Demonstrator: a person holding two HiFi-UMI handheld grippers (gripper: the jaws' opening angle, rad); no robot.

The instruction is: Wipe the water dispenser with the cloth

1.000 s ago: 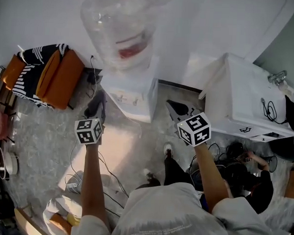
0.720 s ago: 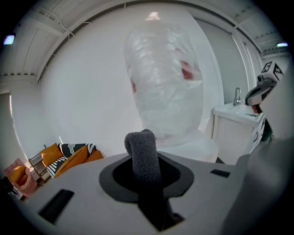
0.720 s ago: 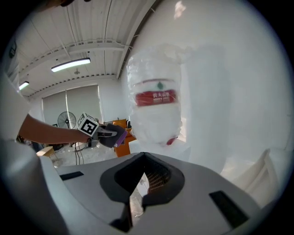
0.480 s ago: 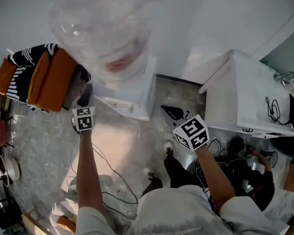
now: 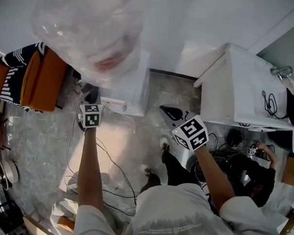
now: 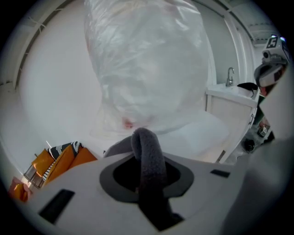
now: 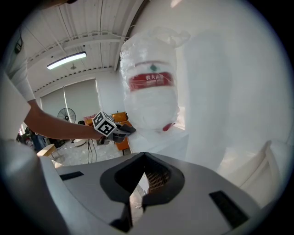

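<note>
— Well, the left gripper [image 7: 123, 131] is clamped on the grey cloth [image 6: 147, 151], just off the water dispenser's [image 5: 138, 87] left edge, below the bagged bottle [image 5: 87, 29].
— And the right gripper [image 7: 136, 190]?
— Jaws together, nothing in them, well apart from the dispenser. My worry is that only a narrow loop of cloth pokes out. The hard jaws could scrape the panel, or snag that loose plastic and rock the bagged bottle.
— Floor cables [image 5: 113, 174] too. A foot might catch.
</note>
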